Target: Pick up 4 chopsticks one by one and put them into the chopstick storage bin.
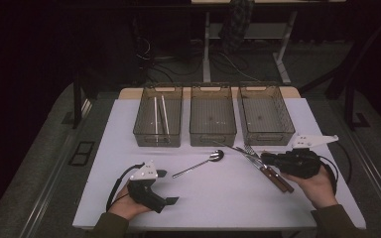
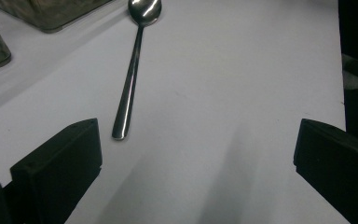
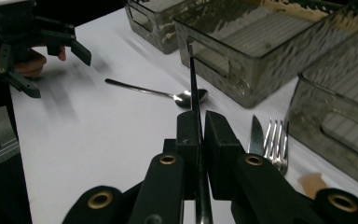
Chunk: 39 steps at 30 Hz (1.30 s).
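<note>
Right gripper view: the right hand-held gripper (image 3: 196,135) has its jaws pressed together on a thin, dark blade-like utensil (image 3: 193,84) — it runs up between the pads and points toward the middle bin (image 3: 242,60). Just right of the jaws a knife tip (image 3: 256,135) and a fork (image 3: 276,140) lie side by side on the white surface (image 3: 98,140), close to the right bin (image 3: 335,116). A spoon (image 3: 168,95) lies beyond, bowl near the middle bin. In the high view the left hand-held gripper (image 1: 166,187) rests at the near left of the surface, jaws spread wide with nothing between them — the spoon's handle end is just ahead of one jaw. Two pale chopsticks (image 1: 158,116) lie in the left bin (image 1: 144,106)
</note>
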Available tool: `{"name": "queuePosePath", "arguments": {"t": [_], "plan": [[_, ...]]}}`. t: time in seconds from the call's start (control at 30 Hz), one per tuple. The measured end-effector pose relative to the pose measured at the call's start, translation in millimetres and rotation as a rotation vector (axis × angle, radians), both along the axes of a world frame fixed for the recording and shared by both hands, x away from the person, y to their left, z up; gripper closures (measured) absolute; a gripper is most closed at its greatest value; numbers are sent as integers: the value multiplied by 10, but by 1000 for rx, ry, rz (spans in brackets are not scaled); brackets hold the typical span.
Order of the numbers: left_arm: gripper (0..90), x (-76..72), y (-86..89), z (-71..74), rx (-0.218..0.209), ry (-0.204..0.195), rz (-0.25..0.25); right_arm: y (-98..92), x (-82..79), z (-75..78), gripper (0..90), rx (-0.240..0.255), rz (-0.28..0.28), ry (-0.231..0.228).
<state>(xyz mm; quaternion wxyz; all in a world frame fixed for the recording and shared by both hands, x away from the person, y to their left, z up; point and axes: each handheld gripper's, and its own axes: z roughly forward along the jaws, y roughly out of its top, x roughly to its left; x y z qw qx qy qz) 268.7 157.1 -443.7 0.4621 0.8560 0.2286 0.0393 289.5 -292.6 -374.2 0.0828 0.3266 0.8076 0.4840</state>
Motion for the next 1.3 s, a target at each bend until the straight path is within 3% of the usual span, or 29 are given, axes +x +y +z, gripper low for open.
{"name": "queuePosePath", "arguments": {"t": [0.5, 0.83, 1.07, 1.3], "plan": [[0, 2, 0, -4, -3, 3, 1, 367, 286, 186, 845, 26, 22, -56], [0, 1, 1, -3, -8, 6, 1, 786, 583, 272, 845, -11, 24, -73], [10, 3, 5, -5, -12, 0, 19, 1064, 821, 352, 845, 4, 20, -71], [12, 2, -3, -8, -12, 5, 25, 1384, 1075, 348, 845, -16, 7, -56]]}}
